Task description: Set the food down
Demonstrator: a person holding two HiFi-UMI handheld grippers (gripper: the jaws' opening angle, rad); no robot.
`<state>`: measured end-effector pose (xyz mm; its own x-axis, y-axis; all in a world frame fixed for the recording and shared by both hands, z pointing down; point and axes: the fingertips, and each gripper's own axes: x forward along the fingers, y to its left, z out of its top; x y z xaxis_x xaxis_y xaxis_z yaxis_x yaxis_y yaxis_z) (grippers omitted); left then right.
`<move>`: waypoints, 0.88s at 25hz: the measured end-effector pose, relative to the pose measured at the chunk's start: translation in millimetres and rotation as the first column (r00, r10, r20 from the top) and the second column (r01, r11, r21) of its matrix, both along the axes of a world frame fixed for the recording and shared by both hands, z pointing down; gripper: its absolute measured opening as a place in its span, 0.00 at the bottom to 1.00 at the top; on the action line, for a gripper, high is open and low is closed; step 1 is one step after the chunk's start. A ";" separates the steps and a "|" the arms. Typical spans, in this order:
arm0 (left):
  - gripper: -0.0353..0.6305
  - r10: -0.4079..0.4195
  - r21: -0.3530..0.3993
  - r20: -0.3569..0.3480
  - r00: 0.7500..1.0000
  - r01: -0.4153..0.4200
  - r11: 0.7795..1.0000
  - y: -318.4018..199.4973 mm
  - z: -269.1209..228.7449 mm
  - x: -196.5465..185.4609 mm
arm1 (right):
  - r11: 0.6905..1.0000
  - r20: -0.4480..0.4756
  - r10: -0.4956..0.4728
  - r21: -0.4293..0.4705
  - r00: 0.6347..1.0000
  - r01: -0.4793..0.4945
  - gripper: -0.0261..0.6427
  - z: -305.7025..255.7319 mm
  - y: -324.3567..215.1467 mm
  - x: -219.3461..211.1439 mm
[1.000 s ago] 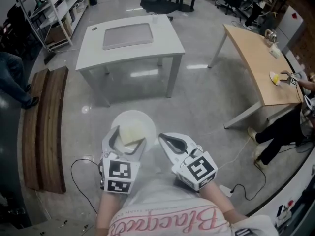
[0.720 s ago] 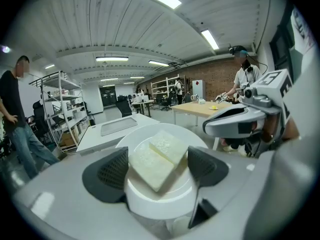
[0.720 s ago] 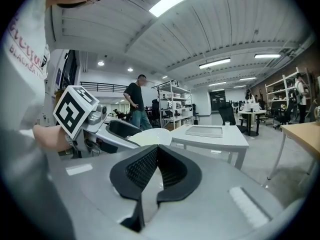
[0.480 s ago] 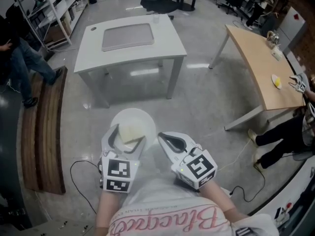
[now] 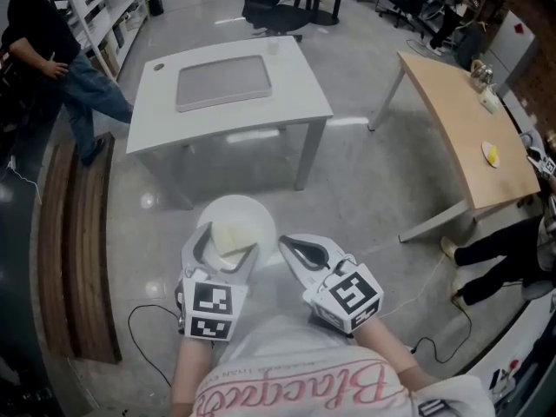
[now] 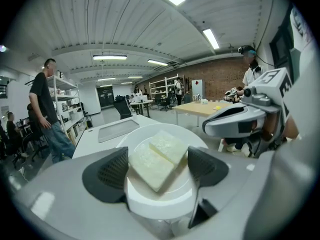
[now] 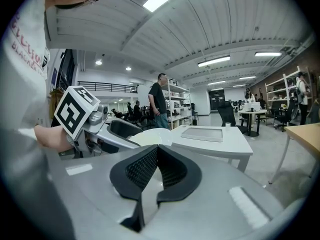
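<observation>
A white plate (image 5: pixel 248 209) carries two pale rectangular slabs of food (image 5: pixel 231 236). My left gripper (image 5: pixel 226 244) holds the plate by its near rim, jaws set wide on either side of it, above the grey floor. In the left gripper view the food (image 6: pixel 160 156) lies between the two dark pads, on the plate (image 6: pixel 150 204). My right gripper (image 5: pixel 291 244) hovers just right of the plate, shut with nothing in it. In the right gripper view its pads (image 7: pixel 172 171) meet, with the plate (image 7: pixel 150 134) to the left.
A white table (image 5: pixel 295 89) with a grey mat (image 5: pixel 224 81) stands straight ahead. A wooden table (image 5: pixel 460 120) with a small yellow item (image 5: pixel 492 155) is at the right. A wooden bench (image 5: pixel 82 241) runs along the left, a person (image 5: pixel 61 50) beyond it. Cables (image 5: pixel 143 320) lie on the floor.
Both grippers and the plate hold their place. The person at the left has walked further into view. The gripper by the yellow item on the wooden table has drawn back.
</observation>
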<state>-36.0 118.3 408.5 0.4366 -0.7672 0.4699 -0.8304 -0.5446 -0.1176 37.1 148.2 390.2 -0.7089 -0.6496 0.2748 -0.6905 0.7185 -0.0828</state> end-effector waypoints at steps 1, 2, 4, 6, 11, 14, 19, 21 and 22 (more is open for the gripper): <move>0.61 0.002 0.003 -0.004 1.000 -0.002 1.000 -7.8 -1.7 -0.7 | 1.000 0.003 0.001 -0.002 1.000 -0.001 0.04 -1.7 -7.1 -1.7; 0.61 0.005 0.005 -0.009 1.000 -0.005 1.000 -15.8 -3.9 -2.0 | 1.000 0.005 0.002 -0.004 1.000 -0.002 0.04 -3.5 -14.5 -3.9; 0.61 0.008 0.010 -0.021 1.000 -0.008 1.000 -31.5 -8.1 -6.6 | 1.000 0.007 0.001 -0.013 1.000 -0.001 0.04 -6.2 -29.4 -9.4; 0.61 0.007 0.013 -0.033 0.999 -0.007 1.000 -46.5 -10.3 -11.2 | 1.000 0.004 -0.004 -0.014 1.000 0.004 0.04 -8.4 -44.0 -14.2; 0.61 0.017 0.029 -0.033 0.999 -0.016 0.999 -82.5 -9.6 -19.0 | 1.000 -0.021 -0.009 -0.006 1.000 0.009 0.04 -9.1 -82.0 -23.9; 0.61 0.023 0.027 -0.029 0.999 -0.022 0.999 -103.0 -6.2 -23.6 | 1.000 -0.023 -0.012 0.002 1.000 0.012 0.04 -8.2 -104.4 -30.7; 0.61 0.027 0.030 -0.029 0.999 -0.026 0.999 -137.0 -4.2 -37.4 | 1.000 -0.023 -0.006 0.006 1.000 0.006 0.04 -8.4 -139.1 -45.2; 0.61 0.033 0.036 -0.028 0.999 -0.032 0.999 -146.5 -3.9 -39.3 | 1.000 -0.018 -0.007 0.011 1.000 0.008 0.04 -8.5 -149.0 -49.2; 0.61 0.036 0.040 -0.028 0.999 -0.034 0.999 -150.5 -3.4 -39.1 | 1.000 -0.015 -0.008 0.011 1.000 0.008 0.04 -8.2 -153.3 -50.6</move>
<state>-75.1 -32.2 405.1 0.4761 -0.7690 0.4265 -0.8142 -0.5687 -0.1164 -13.5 -5.2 382.0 -0.7100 -0.6468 0.2784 -0.6856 0.7252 -0.0639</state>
